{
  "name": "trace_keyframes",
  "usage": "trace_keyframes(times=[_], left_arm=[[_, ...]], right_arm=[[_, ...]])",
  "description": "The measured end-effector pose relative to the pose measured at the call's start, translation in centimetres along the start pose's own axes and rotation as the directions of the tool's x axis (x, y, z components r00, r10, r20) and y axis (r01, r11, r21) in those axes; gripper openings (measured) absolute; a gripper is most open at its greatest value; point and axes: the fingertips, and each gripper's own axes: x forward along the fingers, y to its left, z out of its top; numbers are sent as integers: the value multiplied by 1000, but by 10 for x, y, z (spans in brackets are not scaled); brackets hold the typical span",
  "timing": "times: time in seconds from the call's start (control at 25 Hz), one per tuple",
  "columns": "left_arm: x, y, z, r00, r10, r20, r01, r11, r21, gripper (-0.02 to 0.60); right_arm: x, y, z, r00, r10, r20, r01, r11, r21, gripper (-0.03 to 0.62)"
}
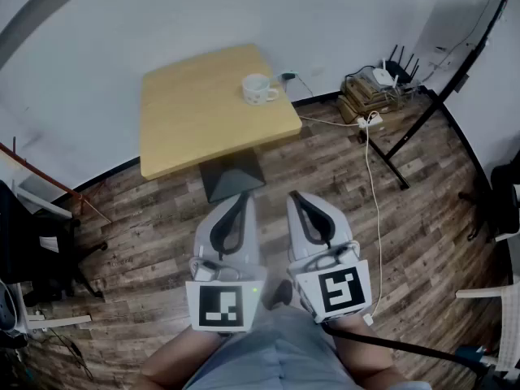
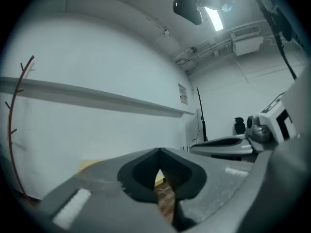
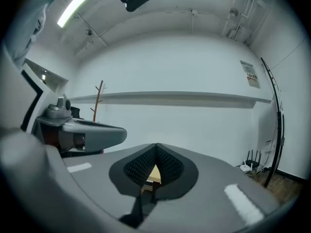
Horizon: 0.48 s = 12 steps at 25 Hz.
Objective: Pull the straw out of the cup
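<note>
The left gripper (image 1: 241,197), smooth grey plastic with black pads, is clenched on nothing above the dark plank floor (image 1: 154,218). Well ahead stands a square pale wooden table (image 1: 187,112). A white rounded handled cup (image 1: 258,88) sits near its far right edge, its straw too small to make out. The right gripper (image 1: 294,195), its pads ribbed, is also clenched empty. A white router (image 1: 382,76) lies by the wall at right.

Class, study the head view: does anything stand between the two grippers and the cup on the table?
Nothing visible does. The left gripper and right gripper hang over the wooden floor short of the table; only bare tabletop lies between them and the cup, near its far right edge.
</note>
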Motion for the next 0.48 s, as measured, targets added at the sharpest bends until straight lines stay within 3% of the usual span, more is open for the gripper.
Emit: trace_keyframes(times=[0.28, 0.48], left_arm=[[11, -18, -1, 1000, -1, -6, 1, 1000, 5, 20], [20, -33, -4, 1000, 2, -22, -2, 1000, 29, 20]], right_arm=[[-5, -18, -4, 1000, 14, 1, -14, 1000, 16, 6], [-8, -25, -3, 996, 85, 40, -87, 995, 45, 6]])
